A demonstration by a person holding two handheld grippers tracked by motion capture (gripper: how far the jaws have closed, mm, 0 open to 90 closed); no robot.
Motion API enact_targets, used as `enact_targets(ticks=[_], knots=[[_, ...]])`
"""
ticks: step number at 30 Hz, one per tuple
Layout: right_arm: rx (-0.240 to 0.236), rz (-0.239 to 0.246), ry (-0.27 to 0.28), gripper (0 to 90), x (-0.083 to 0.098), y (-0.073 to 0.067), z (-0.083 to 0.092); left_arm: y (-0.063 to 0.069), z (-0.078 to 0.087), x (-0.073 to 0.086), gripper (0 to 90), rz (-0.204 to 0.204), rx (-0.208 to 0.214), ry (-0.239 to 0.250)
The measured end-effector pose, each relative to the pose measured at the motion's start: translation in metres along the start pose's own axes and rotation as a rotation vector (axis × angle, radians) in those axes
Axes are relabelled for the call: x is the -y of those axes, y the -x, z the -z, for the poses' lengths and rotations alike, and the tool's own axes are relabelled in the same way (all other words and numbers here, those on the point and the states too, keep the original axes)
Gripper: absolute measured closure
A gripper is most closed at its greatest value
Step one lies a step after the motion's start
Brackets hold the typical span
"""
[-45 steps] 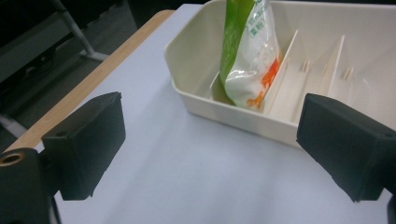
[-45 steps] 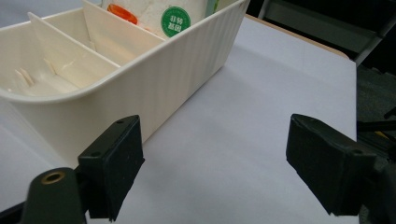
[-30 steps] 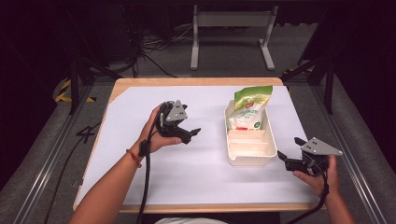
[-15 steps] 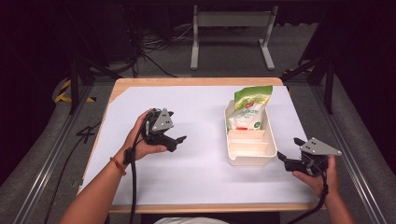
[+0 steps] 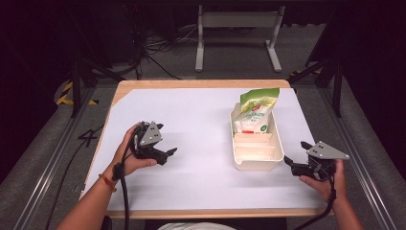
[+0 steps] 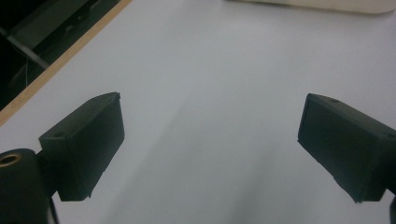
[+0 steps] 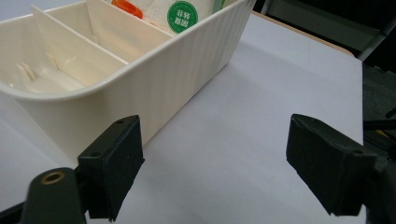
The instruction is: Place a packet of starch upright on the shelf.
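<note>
Pouch (image 5: pixel 255 114) stands in tray's (image 5: pixel 257 164) far compartment.

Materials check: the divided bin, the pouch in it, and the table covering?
Bin: looks like moulded plastic, cream, slightly glossy, with fine ribs on its outer wall. Pouch: likely plastic film, printed green and white, creased and shiny. Table covering: a matte white sheet, paper or thin plastic, can't tell; wood-look edge shows around it.

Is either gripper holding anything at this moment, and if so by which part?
Nothing is held. The left gripper has its jaws wide apart over bare white table, and the right gripper is open too, beside the cream tray without gripping it.
</note>
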State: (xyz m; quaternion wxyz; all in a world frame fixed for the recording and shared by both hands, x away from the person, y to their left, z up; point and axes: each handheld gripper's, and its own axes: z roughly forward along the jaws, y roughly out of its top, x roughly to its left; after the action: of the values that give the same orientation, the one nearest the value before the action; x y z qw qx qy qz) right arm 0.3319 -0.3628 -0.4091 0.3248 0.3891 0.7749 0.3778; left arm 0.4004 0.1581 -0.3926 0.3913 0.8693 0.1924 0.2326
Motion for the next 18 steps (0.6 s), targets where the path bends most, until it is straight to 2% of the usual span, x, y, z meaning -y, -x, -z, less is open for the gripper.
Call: enact_targets(ticks=[6, 12, 14, 16, 18], knots=[[-0.003, 0.003, 0.0, 18.8, 0.0, 0.0, -0.001, 0.0, 0.007, 0.016, 7.9, 0.029, -0.024, -0.016], [-0.003, 0.007, -0.003, 18.8, -0.001, -0.001, -0.002, -0.001, 0.016, 0.028, 7.9, 0.035, -0.051, -0.029], [-0.003, 0.012, 0.0, 18.8, -0.001, -0.001, -0.002, -0.001, 0.021, 0.034, 8.0, 0.055, -0.059, -0.018], [-0.003, 0.012, -0.002, 18.8, -0.001, -0.001, -0.002, -0.001, 0.025, 0.038, 8.1, 0.054, -0.073, -0.019], [-0.003, 0.012, -0.003, 18.8, -0.001, -0.001, -0.002, -0.002, 0.029, 0.044, 8.1, 0.076, -0.078, -0.017]])
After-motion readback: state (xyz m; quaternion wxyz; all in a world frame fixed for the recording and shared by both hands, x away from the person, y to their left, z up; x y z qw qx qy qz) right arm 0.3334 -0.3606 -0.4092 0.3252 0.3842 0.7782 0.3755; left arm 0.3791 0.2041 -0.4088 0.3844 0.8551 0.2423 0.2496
